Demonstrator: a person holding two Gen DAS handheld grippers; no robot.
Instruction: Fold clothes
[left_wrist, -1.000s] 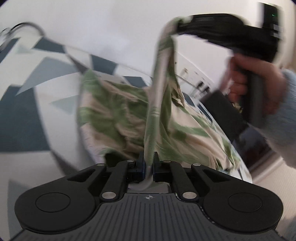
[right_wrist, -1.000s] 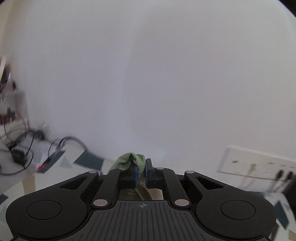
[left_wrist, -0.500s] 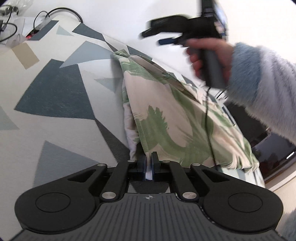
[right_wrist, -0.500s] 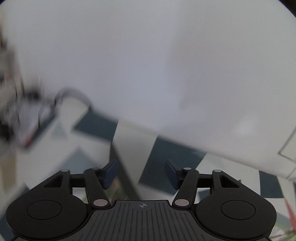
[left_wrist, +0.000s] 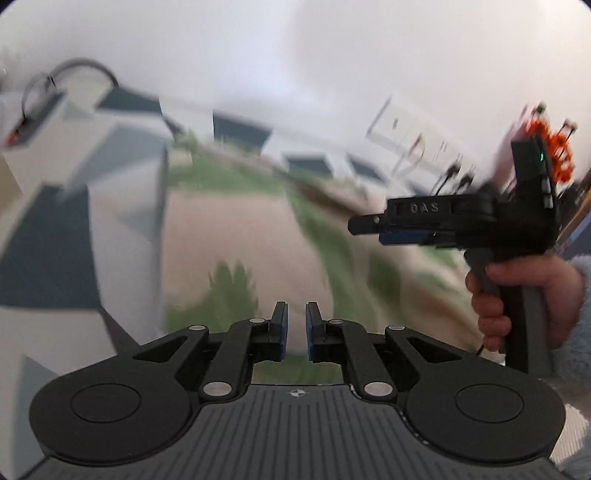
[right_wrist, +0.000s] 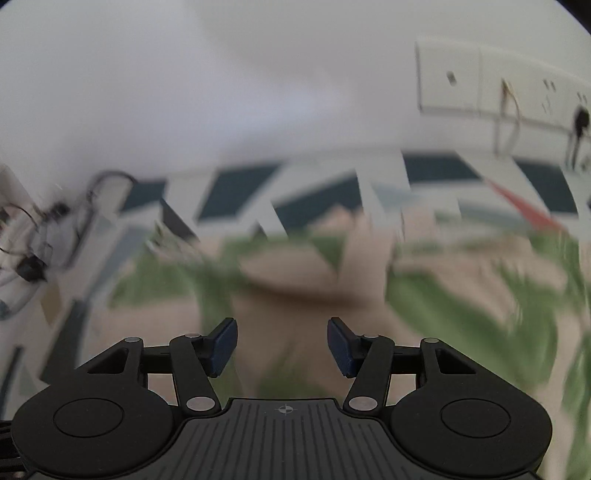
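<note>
Risk is judged thus: with left gripper fingers opening (nothing clamped) and right gripper fingers apart above the garment, spread on the patterned surface, its fold could be dragged askew.

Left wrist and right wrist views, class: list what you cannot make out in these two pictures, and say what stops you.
- Beige garment with green leaf print: motion blur in both views hides its folds and edges.
- Wall socket panel: blurred, and cut off by the right edge of the right wrist view.
- Cables and small items: too blurred to identify in the right wrist view.
- Person's hand: the sleeve runs off the left wrist view's right edge.
</note>
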